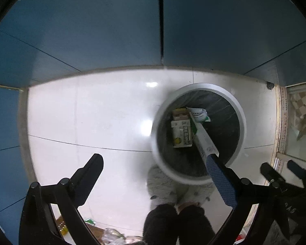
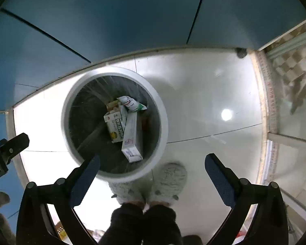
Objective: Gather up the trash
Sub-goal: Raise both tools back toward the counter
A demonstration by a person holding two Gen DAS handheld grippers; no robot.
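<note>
While both tools, left tool [image 1: 159, 181] and right tool [image 2: 153, 180], gape wide and empty, long white carton [image 1: 202, 137] leans at bin [image 1: 160, 163] rim, five o'clock; likely to tip out.

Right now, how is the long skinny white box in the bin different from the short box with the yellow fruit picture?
The long white box is slim and mostly plain white with small print; the fruit box is shorter, wider, with dark lettering and a yellow fruit. The long white box lies nearer the bin's middle; the fruit box lies beside it, closer to the bin's wall. Both are cardboard cartons lying inside the same round bin, side by side.
</note>
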